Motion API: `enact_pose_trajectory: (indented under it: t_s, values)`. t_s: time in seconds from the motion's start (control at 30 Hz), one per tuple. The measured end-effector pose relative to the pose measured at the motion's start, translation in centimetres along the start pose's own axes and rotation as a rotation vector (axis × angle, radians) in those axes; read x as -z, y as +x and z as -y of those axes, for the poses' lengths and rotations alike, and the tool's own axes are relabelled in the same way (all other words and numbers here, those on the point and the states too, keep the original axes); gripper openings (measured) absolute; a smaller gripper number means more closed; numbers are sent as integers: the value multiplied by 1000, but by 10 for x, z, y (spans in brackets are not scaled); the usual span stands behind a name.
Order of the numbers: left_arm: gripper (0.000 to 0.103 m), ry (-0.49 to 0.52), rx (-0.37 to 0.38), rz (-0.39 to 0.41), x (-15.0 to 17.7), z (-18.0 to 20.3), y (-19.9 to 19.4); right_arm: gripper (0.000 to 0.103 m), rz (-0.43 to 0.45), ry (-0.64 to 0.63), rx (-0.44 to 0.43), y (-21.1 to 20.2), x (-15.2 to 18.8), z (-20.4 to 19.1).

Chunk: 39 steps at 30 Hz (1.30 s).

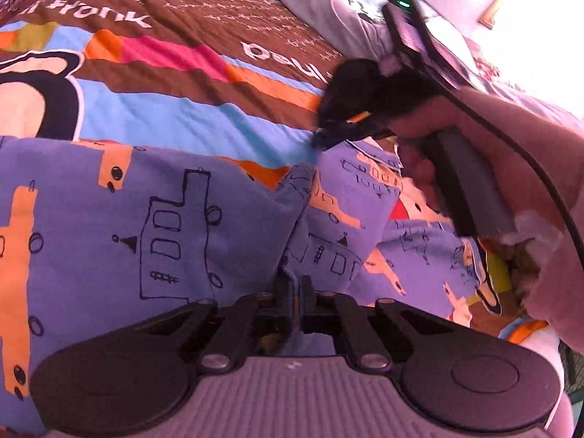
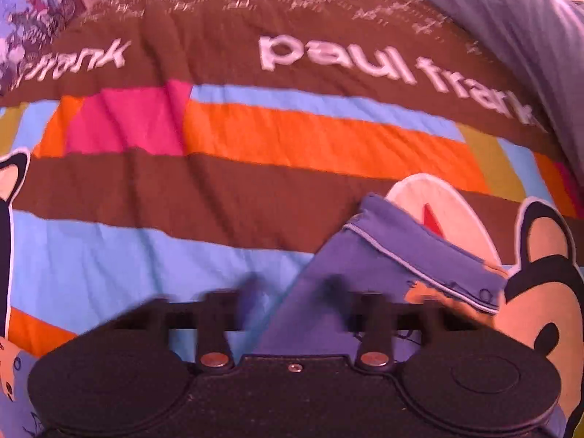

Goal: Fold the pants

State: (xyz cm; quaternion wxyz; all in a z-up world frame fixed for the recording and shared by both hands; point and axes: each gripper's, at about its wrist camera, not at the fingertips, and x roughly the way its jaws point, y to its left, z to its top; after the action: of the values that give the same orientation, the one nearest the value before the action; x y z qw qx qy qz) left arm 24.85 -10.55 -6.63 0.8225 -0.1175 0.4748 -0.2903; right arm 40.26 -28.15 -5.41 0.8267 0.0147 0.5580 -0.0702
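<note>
While the soft purple pants (image 1: pixel 175 219), printed with orange blocks and thin black house outlines, lie rumpled on the quilted bedspread (image 1: pixel 204 109), the left hand-held gripper (image 1: pixel 296 294) has its black fingers pinched on a raised fold of the cloth. From the right wrist view, the right hand-held gripper (image 2: pixel 292 288) is blurred, its fingers spread apart over a stitched hem. Bold stripes of brown, orange, pink and pale blue cross the bedspread under white lettering.

Purple printed pants (image 1: pixel 109 226) lie on the striped bedspread (image 2: pixel 255 189).
</note>
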Motion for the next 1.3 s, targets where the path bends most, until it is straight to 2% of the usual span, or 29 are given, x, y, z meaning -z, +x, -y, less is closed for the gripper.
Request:
enact_pose_trajectory:
  t_s: [0.03,0.17,0.3,0.43,0.5,0.6,0.7,0.77,0.83,0.87,0.9,0.93,0.97,1.0,1.03,1.17,1.23,1.3]
  values:
    - [1,4,-4,5,1,0,-2,0,11,-2,18,-5,2,3]
    - [1,99,-44,57,5,16,-11,0,106,-21,57,-36,9,22]
    - [1,219,-88,111,13,38,-20,0,186,14,12,-80,25,52]
    - [1,349,-114,130,25,56,-24,0,334,114,-55,-138,74,85]
    - [1,427,-123,105,32,64,-23,0,383,171,-80,-159,108,103]
    - [1,497,-114,71,46,69,-22,0,368,257,-89,-168,170,127]
    - [1,571,-124,44,62,74,-15,0,302,372,-131,-155,228,151]
    - [2,591,-135,41,65,76,-12,0,228,425,-159,-136,255,160]
    - [4,574,-118,43,62,73,-14,13,207,465,-177,-126,274,167]
    - [6,553,-105,46,60,72,-16,15,204,470,-199,-125,278,169]
    - [15,536,-97,45,59,68,-20,23,217,468,-220,-126,281,170]
    - [40,517,-92,42,56,67,-23,38,225,452,-223,-129,281,169]
    - [57,506,-99,41,52,66,-26,48,234,418,-215,-133,280,167]
    - [80,504,-119,53,47,67,-32,64,249,367,-201,-137,278,165]
    - [86,505,-145,76,40,70,-37,73,275,302,-175,-143,276,161]
    - [86,530,-202,50,0,96,-36,84,405,-23,-61,-152,267,135]
    - [90,521,-182,38,-23,113,-21,87,461,-188,-34,-148,263,114]
    - [90,502,-135,14,-47,127,4,88,478,-305,-33,-139,261,96]
